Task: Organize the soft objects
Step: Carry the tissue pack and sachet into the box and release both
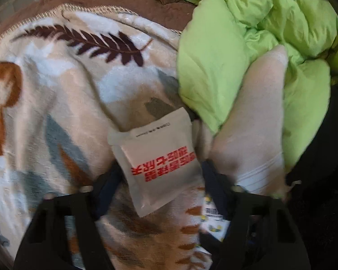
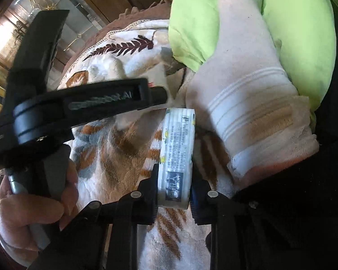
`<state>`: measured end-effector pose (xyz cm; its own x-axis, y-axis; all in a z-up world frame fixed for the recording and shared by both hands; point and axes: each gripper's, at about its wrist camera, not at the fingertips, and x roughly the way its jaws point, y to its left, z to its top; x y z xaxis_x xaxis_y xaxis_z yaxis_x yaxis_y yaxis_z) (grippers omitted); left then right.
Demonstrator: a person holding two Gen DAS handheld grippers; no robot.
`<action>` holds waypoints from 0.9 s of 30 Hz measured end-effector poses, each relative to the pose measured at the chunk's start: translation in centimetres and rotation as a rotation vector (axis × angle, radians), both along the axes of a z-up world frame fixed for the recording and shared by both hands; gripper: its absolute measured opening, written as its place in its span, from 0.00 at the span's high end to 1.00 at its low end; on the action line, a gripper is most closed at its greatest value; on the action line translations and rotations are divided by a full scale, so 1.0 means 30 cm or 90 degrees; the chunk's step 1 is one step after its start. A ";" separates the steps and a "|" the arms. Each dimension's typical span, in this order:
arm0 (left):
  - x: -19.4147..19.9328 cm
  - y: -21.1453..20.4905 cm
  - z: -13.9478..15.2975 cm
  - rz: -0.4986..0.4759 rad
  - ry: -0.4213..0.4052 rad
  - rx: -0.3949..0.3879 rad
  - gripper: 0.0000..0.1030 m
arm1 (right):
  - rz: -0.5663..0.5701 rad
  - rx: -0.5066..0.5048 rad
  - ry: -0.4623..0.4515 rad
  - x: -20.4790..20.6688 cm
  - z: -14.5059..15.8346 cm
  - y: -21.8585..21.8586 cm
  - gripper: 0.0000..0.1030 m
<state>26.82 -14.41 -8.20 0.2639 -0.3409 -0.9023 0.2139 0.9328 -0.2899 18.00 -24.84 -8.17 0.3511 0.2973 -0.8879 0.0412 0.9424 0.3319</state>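
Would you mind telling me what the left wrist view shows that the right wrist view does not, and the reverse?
Only the left wrist view shows the white packet with red print between the open left gripper.

Only the right wrist view shows the right gripper shut on the tissue pack, the hand holding the other gripper, and a glass cabinet.

Both show the leaf-print blanket, green quilt and white sock.

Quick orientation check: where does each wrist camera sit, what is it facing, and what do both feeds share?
Left wrist: on the left gripper, looking along open fingers at a white sachet on the leaf-print blanket.
Right wrist: on the right gripper, shut on a tissue pack; the left hand shows.
Shared: blanket, white sock, green quilt, tissue pack.
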 end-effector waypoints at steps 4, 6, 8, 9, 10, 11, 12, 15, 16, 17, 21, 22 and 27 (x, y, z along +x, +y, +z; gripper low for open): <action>0.013 0.019 -0.002 0.012 0.002 -0.011 0.64 | -0.013 0.042 -0.004 -0.031 0.012 -0.027 0.78; 0.012 0.024 0.003 0.011 -0.004 -0.012 0.68 | -0.016 0.068 -0.004 -0.048 0.019 -0.035 0.78; -0.001 0.035 0.017 0.011 -0.010 -0.015 0.73 | -0.020 0.095 -0.005 -0.064 0.026 -0.043 0.78; -0.006 0.039 0.023 0.011 -0.013 -0.022 0.75 | -0.022 0.105 -0.005 -0.065 0.027 -0.042 0.78; -0.011 0.046 0.029 0.013 -0.013 -0.033 0.79 | -0.024 0.117 -0.006 -0.071 0.031 -0.044 0.78; -0.017 0.058 0.035 0.013 -0.011 -0.047 0.82 | -0.027 0.133 -0.010 -0.081 0.039 -0.049 0.78; -0.020 0.067 0.041 0.013 -0.008 -0.065 0.83 | -0.029 0.142 -0.012 -0.086 0.044 -0.052 0.78; -0.032 0.086 0.066 0.007 -0.017 -0.085 0.88 | -0.037 0.161 -0.022 -0.112 0.064 -0.067 0.78; -0.037 0.094 0.072 0.007 -0.017 -0.090 0.89 | -0.037 0.164 -0.024 -0.119 0.069 -0.070 0.78; -0.042 0.103 0.077 0.007 -0.017 -0.093 0.92 | -0.038 0.167 -0.026 -0.126 0.074 -0.071 0.78; -0.077 0.135 0.141 0.009 -0.035 -0.092 0.94 | -0.034 0.203 -0.036 -0.159 0.102 -0.074 0.78; -0.085 0.151 0.150 0.013 -0.040 -0.091 0.94 | -0.031 0.205 -0.038 -0.167 0.109 -0.069 0.78; -0.145 0.224 0.191 0.026 -0.049 -0.092 0.94 | -0.003 0.231 -0.045 -0.203 0.137 -0.013 0.78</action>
<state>22.47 -7.70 -2.46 0.3470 -0.4537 -0.8208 0.2040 0.8908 -0.4061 11.91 -25.24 -4.07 0.4102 0.5865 -0.6984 0.0095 0.7630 0.6463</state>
